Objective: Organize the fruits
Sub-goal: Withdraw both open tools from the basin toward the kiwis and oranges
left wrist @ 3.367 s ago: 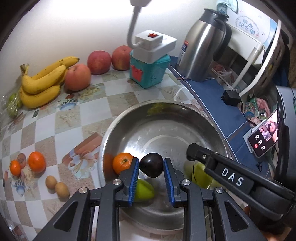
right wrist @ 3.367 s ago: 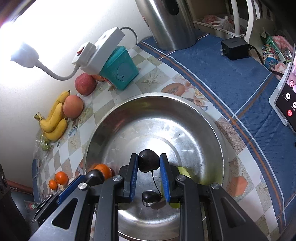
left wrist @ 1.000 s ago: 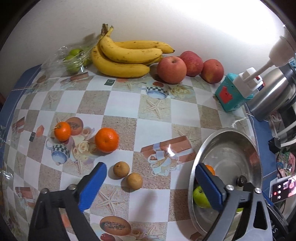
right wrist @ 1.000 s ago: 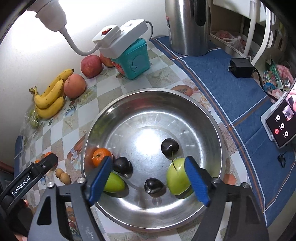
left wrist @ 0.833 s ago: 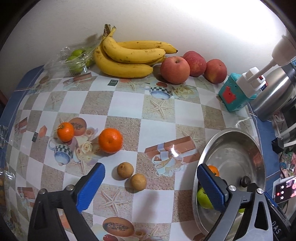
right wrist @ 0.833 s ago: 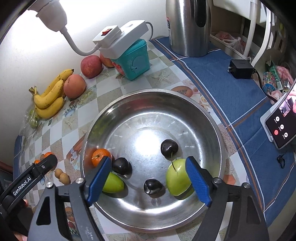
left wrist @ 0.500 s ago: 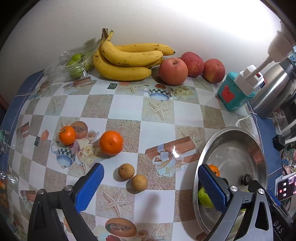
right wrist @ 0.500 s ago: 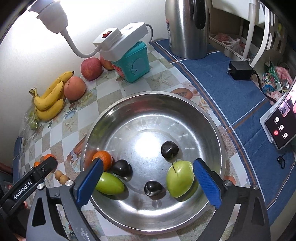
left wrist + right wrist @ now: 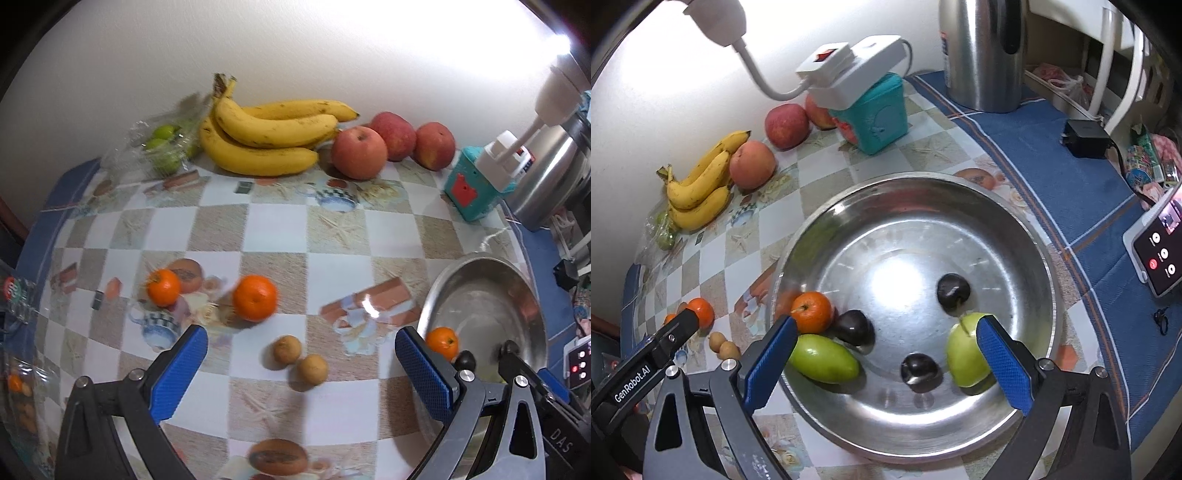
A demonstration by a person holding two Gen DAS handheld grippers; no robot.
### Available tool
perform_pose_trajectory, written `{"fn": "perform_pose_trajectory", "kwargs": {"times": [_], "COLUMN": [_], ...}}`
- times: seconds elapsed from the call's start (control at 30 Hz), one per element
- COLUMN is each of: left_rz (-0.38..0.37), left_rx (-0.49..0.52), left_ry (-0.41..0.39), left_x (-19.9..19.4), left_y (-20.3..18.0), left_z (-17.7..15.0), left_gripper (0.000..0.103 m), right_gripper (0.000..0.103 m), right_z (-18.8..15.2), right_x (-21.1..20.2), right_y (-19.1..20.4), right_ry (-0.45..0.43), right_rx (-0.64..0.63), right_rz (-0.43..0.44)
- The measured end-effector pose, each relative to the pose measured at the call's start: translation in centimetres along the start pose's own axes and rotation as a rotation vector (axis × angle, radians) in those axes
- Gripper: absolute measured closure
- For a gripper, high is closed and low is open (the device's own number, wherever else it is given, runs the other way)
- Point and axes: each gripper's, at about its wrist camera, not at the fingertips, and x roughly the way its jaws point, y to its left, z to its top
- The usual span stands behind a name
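Fruits still loose on the surface (image 9: pixel 280 236): two small brown ones (image 9: pixel 300 359) lie just ahead of the left tongs (image 9: pixel 301 365), between its wide-apart pads. Right tongs (image 9: pixel 886 365), also spread and empty, hang over the bowl (image 9: pixel 1043 266), farther off.

A lived-in home kitchen or dining corner. The surface (image 9: pixel 280 229) wears a checkered oilcloth printed with cups and starfish, pushed against a plain white wall, with a steel kettle (image 9: pixel 982 55), a power strip (image 9: pixel 849 70) and a plug-in lamp (image 9: pixel 716 18) on it. Bananas (image 9: pixel 266 136), apples (image 9: pixel 360 153) and a steel basin (image 9: pixel 1027 229) share it with a phone (image 9: pixel 1158 258) on a stand.
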Motion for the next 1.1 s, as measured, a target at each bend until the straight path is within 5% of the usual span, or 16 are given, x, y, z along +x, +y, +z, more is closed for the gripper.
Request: {"fn": "perform_pose_trajectory", "kwargs": {"times": [0.63,1.1], "left_rz": [0.207,0.177], "left_rx": [-0.138,-0.224], "left_ry": [-0.017,-0.013], "left_x": [-0.4,-0.1], "left_y": [11.0,15.8], "left_z": [0.5,0.7], "left_gripper": [0.0,0.0], "right_gripper": [0.005,0.006], "right_z": [-1.4,-2.7], "right_x": [0.2,1.7], "right_y": [7.9,13.4], "right_ry": [-0.007,0.041], "right_rx": [-0.158,-0.27], "right_rz": [0.153,0.24]}}
